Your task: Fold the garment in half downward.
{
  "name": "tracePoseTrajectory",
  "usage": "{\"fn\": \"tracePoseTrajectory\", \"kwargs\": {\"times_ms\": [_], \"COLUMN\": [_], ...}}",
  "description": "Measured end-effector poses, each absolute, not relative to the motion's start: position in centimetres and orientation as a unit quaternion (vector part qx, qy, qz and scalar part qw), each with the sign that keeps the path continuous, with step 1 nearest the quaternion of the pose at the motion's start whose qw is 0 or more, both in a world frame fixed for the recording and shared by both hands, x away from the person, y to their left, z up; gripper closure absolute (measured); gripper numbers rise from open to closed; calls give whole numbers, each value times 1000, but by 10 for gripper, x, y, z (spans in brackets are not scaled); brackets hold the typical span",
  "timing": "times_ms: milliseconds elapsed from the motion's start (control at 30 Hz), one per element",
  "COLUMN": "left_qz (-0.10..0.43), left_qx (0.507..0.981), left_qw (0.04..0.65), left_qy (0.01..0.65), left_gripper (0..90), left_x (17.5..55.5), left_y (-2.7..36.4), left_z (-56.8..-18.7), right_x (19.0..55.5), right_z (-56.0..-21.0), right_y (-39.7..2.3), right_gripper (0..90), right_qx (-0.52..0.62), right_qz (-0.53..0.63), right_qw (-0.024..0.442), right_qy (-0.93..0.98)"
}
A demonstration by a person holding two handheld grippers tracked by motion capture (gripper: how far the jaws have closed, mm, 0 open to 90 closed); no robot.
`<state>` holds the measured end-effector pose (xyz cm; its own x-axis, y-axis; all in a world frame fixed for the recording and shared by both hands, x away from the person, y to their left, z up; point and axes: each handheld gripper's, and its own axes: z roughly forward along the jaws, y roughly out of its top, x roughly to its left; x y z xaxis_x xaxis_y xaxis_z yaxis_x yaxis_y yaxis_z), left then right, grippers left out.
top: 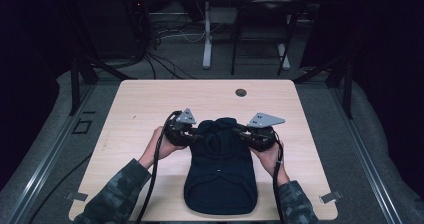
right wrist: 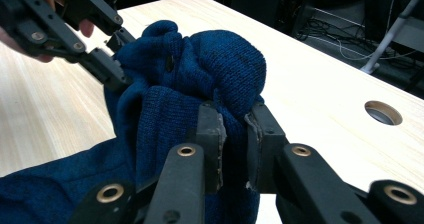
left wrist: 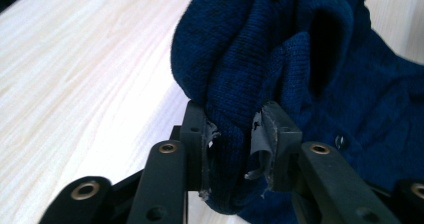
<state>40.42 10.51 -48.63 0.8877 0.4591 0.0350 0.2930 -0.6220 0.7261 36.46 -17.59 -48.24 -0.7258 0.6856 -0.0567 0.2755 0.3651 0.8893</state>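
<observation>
Dark blue knit garment [top: 220, 171] lying mid-surface [top: 145, 104], nearer the near edge, far end bunched and lifted. Left gripper [left wrist: 232, 134] and right gripper [right wrist: 234, 134] each clamped on a thick fold, fingers [right wrist: 210, 134] nearly together. Risk: loose knit sliding free under uneven pulling, or the raised end sagging and unfolding.
</observation>
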Motion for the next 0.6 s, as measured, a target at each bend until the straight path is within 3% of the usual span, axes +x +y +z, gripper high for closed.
{"fn": "tracePoseTrajectory", "kwargs": {"times_ms": [267,600], "left_qz": [148,198], "left_qx": [886,870], "left_qw": [390,404], "left_qy": [204,204], "left_gripper": [721,727], "left_x": [398,397], "left_y": [105,103], "left_z": [-483,-469], "right_x": [369,377], "right_z": [-482,-470], "right_y": [-183,-180], "right_gripper": [760,743], "right_qx": [308,313], "right_qz": [472,453], "right_qw": [175,189], "right_qy": [807,813]}}
